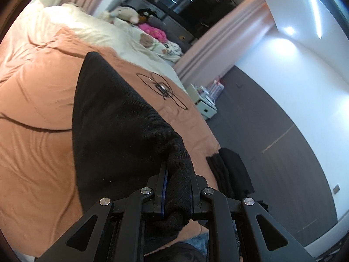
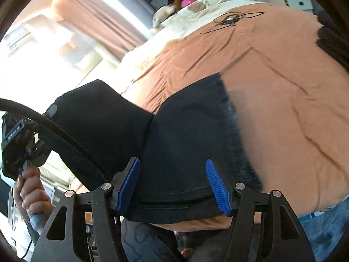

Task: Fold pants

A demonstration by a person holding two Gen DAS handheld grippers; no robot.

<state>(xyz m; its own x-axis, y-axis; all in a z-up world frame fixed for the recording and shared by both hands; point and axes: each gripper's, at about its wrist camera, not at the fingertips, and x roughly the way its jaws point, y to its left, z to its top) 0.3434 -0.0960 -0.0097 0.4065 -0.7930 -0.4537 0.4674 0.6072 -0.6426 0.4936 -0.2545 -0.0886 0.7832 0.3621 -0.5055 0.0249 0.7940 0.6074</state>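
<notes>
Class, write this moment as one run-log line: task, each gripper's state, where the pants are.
task: fold pants | left gripper: shut on pants | right gripper: open, over pants | pants: partly lifted off bed

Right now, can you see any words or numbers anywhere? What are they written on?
Small white label on the black left gripper, held in the person's hand: there is lettering, but it is too blurred and tilted to read for sure.
Black pants: no print shows.
White bedside drawers: nothing readable.
</notes>
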